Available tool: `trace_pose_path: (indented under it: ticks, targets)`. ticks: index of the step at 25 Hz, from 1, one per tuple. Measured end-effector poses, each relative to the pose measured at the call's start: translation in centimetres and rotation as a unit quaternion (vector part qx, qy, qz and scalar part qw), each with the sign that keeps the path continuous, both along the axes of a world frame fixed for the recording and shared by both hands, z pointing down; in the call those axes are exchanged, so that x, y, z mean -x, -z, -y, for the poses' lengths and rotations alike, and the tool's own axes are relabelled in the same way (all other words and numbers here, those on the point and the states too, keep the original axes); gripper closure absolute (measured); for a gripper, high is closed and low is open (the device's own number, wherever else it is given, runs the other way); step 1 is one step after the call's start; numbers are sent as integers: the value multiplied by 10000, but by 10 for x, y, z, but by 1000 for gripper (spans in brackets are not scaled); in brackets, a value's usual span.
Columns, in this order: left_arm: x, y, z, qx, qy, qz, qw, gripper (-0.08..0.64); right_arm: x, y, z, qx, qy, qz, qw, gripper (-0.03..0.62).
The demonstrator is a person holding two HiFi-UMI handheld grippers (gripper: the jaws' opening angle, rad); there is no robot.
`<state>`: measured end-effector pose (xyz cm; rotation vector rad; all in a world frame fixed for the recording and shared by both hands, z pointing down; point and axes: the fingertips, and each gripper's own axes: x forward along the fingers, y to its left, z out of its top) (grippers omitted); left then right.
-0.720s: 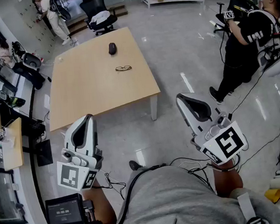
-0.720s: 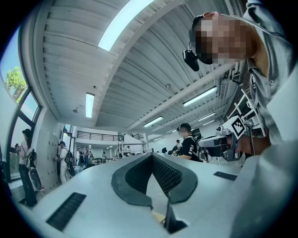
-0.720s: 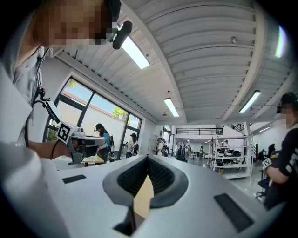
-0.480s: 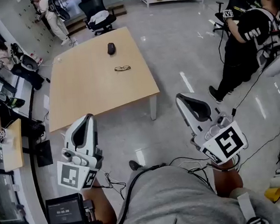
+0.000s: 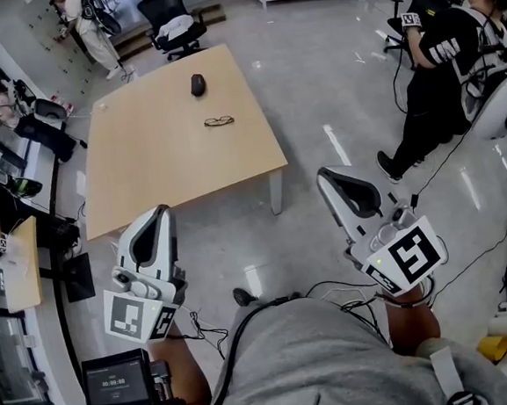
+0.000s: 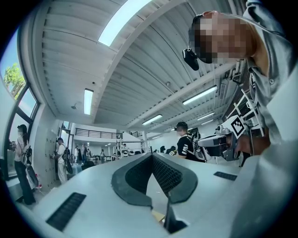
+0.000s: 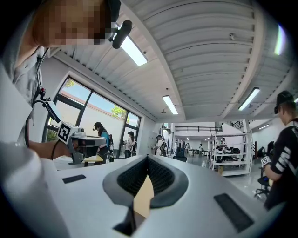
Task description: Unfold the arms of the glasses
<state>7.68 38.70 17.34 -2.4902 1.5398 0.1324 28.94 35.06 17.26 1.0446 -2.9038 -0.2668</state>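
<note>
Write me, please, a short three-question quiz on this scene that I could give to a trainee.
1. True or false: the glasses lie on the wooden table.
2. The dark oval object lies: A) on the table, farther from the person than the glasses; B) on the table, nearer than the glasses; C) on the floor.
3. What does the left claw or the right claw hold?
Key: 1 true. 2 A. 3 Nothing; both are shut and empty, short of the table.
</note>
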Motion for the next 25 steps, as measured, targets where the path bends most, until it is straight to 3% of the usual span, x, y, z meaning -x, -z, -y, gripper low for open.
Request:
trace_pose_path:
  ticks: [5, 8, 14, 25]
  targets:
    - [2, -6, -2, 68, -12, -1, 10000, 555, 3, -5, -1, 63, -17, -20, 10000, 586]
    - [18, -10, 20, 118, -4, -22, 9999, 555, 19, -9, 23, 162, 11, 17, 9999, 584]
    - [70, -20, 66, 223, 48, 58, 9997, 555, 73, -8, 72, 254, 105, 312, 9991, 584]
    - [167, -23, 123, 137, -212, -80, 9996, 555, 180, -6, 125, 166, -109, 222, 9996, 584]
